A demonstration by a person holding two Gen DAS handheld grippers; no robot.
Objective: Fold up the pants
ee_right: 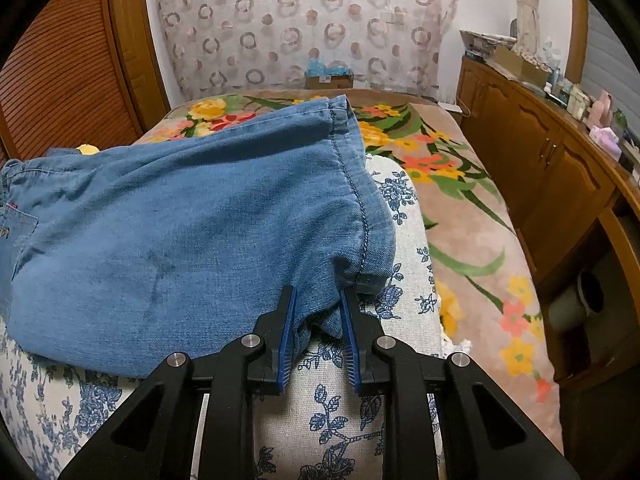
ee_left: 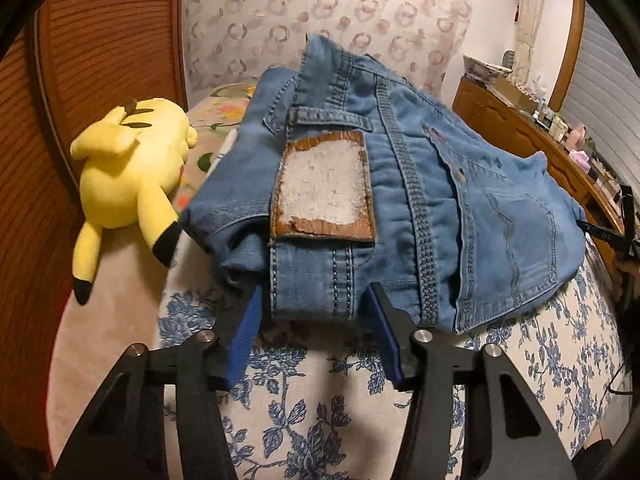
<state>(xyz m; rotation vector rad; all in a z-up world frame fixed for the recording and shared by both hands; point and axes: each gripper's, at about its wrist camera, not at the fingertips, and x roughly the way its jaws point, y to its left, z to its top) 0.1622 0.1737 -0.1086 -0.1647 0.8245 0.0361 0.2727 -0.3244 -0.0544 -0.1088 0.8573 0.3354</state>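
Blue jeans (ee_left: 400,184) lie folded in a thick stack on the blue-flowered cloth (ee_left: 304,392). In the left wrist view the waistband end faces me, with a worn brown leather patch (ee_left: 324,188) and a back pocket (ee_left: 512,248). My left gripper (ee_left: 314,300) is open, its blue pads on either side of the waistband edge. In the right wrist view the folded leg end (ee_right: 200,232) lies in front of me. My right gripper (ee_right: 318,300) has its pads closed around the near corner fold of the denim. The right gripper also shows in the left wrist view (ee_left: 624,232).
A yellow plush toy (ee_left: 128,172) lies left of the jeans. A floral blanket (ee_right: 460,216) covers the bed to the right and behind. A wooden cabinet (ee_right: 552,176) with clutter runs along the right. A slatted wooden door (ee_left: 80,60) stands at left.
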